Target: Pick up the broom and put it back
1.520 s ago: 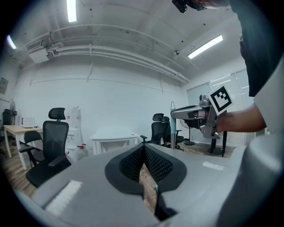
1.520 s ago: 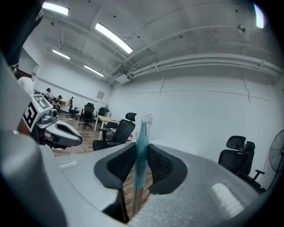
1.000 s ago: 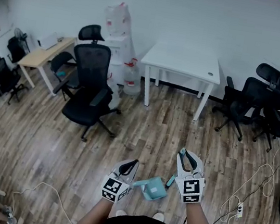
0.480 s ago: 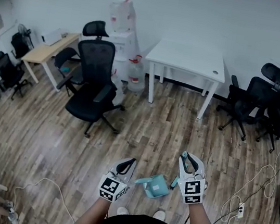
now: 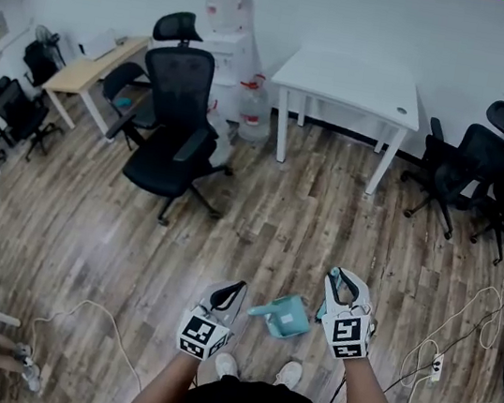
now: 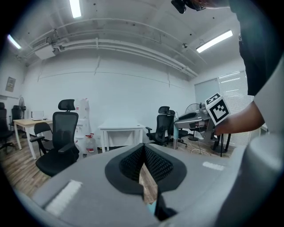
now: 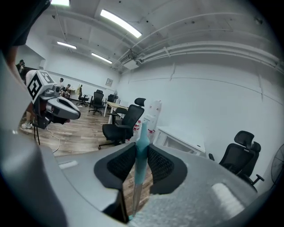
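Observation:
My right gripper (image 5: 342,277) is shut on the broom's slim teal handle (image 7: 142,133), which stands upright between the pads (image 7: 160,165) in the right gripper view. In the head view a short teal stretch of the handle (image 5: 321,307) shows just left of that gripper. A teal dustpan-shaped piece (image 5: 283,315) sits low between both grippers, above my shoes; I cannot tell what carries it. My left gripper (image 5: 233,288) points forward to its left, jaws shut. In its own view the left gripper (image 6: 143,153) has its pads meeting at the tips, with floor and a teal sliver showing through the gap.
A black office chair (image 5: 170,150) stands ahead on the left. A white table (image 5: 351,83) is at the far wall, with water bottles (image 5: 227,12) beside it. More black chairs (image 5: 486,162) are at the right. A cable and power strip (image 5: 435,367) lie near my right foot.
Both grippers have sunk a little, the right one more, with the teal handle still held. The head view has shifted, so the room sits lower and more to the right in the frame.

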Available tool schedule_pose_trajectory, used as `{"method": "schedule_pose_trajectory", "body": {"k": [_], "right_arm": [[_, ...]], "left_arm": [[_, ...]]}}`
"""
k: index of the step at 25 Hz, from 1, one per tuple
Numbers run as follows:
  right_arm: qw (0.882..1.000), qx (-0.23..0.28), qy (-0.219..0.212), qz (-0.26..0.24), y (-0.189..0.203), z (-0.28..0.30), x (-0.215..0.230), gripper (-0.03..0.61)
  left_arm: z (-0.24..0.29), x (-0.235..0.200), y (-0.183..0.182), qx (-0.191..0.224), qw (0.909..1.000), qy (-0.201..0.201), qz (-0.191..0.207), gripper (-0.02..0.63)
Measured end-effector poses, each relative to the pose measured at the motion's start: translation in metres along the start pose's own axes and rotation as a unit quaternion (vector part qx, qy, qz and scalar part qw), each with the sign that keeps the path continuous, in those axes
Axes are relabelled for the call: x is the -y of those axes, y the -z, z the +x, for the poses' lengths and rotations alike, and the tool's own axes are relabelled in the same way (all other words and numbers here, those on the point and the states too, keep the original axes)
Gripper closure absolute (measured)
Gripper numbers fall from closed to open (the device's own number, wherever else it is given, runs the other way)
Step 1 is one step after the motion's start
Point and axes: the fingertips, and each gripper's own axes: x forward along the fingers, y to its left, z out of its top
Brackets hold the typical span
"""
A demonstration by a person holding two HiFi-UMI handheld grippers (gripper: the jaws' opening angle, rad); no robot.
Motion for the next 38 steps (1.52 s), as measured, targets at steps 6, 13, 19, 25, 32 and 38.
{"method": "schedule_pose_trajectory", "body": {"k": [6,13,19,25,32,38], "right_arm": [[0.999,-0.032,-0.015,-0.004,0.026,0.007,-0.014,0.486],[0.998,-0.057,-0.033,-0.007,0.048,0.013,-0.025,0.485],[0.993,-0.100,-0.052,-0.023,0.081,0.013,-0.038,0.485],[0.990,-0.124,-0.060,-0.027,0.105,0.015,-0.045,0.485],[0.988,-0.140,-0.065,-0.028,0.128,0.018,-0.052,0.485],[0.985,-0.151,-0.076,-0.037,0.144,0.017,-0.066,0.485]], "left_arm": [[-0.008,-0.001,0.024,-0.025,0.9995,-0.004,-0.017,0.597],[-0.005,0.003,0.048,-0.047,0.9981,-0.004,-0.038,0.597],[-0.001,0.015,0.075,-0.070,0.9956,0.003,-0.063,0.597],[-0.001,0.016,0.092,-0.085,0.9937,0.002,-0.073,0.597],[-0.004,0.019,0.113,-0.120,0.9894,0.000,-0.081,0.597],[-0.009,0.020,0.125,-0.119,0.9877,-0.005,-0.101,0.597]]}}
